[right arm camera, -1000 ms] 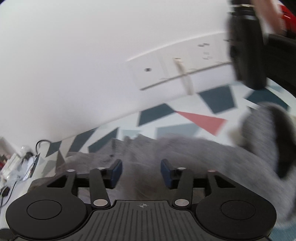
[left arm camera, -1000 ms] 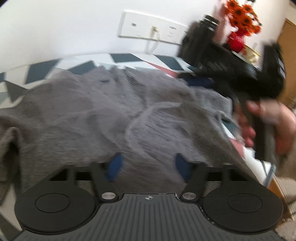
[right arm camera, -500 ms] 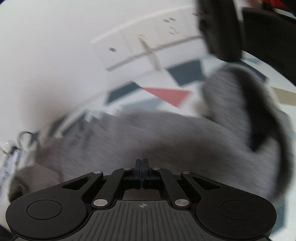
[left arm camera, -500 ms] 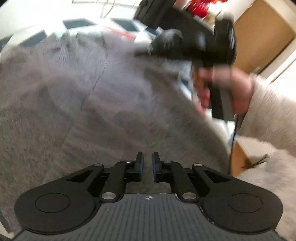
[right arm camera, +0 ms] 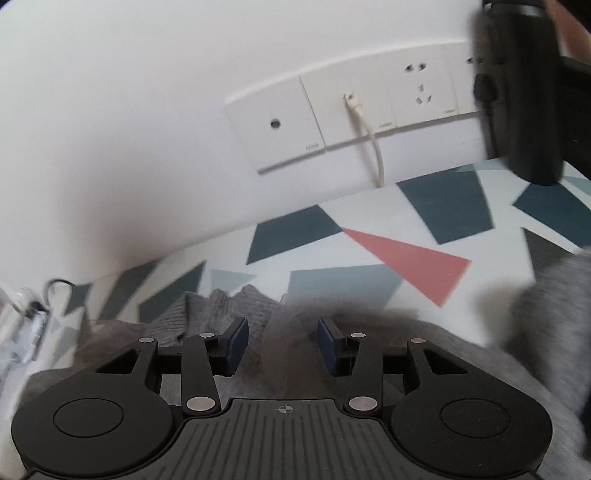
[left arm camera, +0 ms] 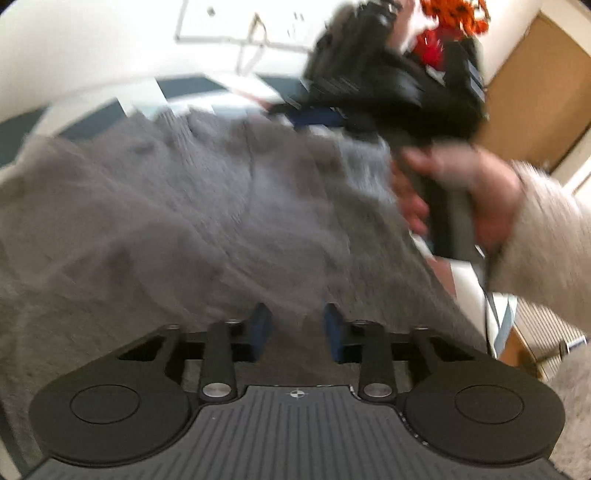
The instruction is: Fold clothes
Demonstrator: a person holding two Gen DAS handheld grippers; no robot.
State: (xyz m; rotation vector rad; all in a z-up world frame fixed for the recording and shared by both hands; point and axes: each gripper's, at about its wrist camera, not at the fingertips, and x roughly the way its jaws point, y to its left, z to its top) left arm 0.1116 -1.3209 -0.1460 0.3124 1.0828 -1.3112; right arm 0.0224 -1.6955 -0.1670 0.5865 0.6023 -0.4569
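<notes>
left gripper (left arm camera: 297, 328) jaws apart, empty | right gripper (right arm camera: 282, 345) jaws apart, empty | grey sweater (left arm camera: 207, 221) lies loose, apparently awaiting the next fold grasp

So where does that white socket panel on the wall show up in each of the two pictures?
Left wrist view: the socket panel sits blurred at the top edge, left of centre, above the grey sweater.
Right wrist view: it runs across the upper middle to the right, sharp, with a white cable plugged in.
Shared landmark: the patterned cloth below it, with blue and pink shapes.
</notes>
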